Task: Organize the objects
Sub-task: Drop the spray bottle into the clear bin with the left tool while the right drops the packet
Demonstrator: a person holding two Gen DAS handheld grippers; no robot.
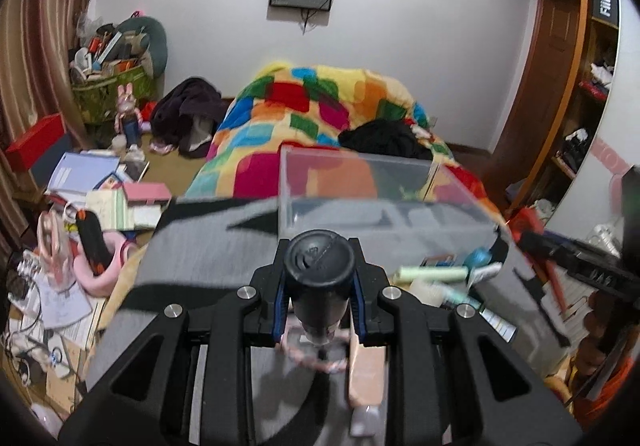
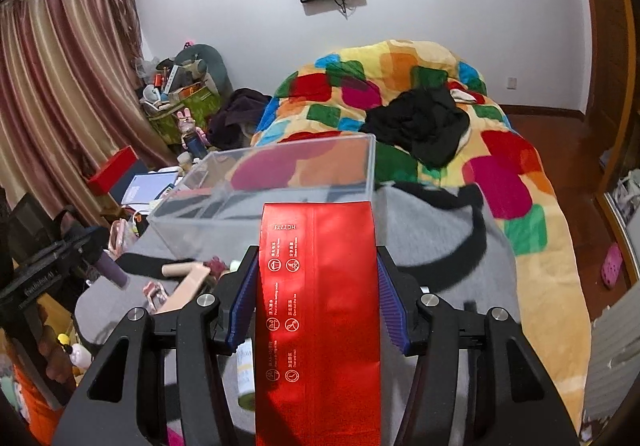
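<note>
My left gripper [image 1: 319, 278] is shut on a dark cylindrical bottle [image 1: 319, 266] with a black cap, held above a grey and black cloth [image 1: 208, 246] on the bed. My right gripper [image 2: 316, 286] is shut on a long red box [image 2: 318, 310] with white print, its far end near a clear plastic bin [image 2: 276, 190]. The bin also shows in the left wrist view [image 1: 384, 198], just beyond the bottle. Small tubes and bottles [image 1: 436, 274] lie on the cloth beside the bin. The left gripper and its bottle show at the left of the right wrist view [image 2: 112, 270].
A colourful patchwork blanket [image 2: 500, 166] covers the bed, with black clothing [image 2: 420, 122] on it. A cluttered side area with books and boxes [image 1: 92, 174] lies left. A peach-coloured box [image 1: 366, 370] lies under the left gripper. A wooden wardrobe [image 1: 560, 86] stands right.
</note>
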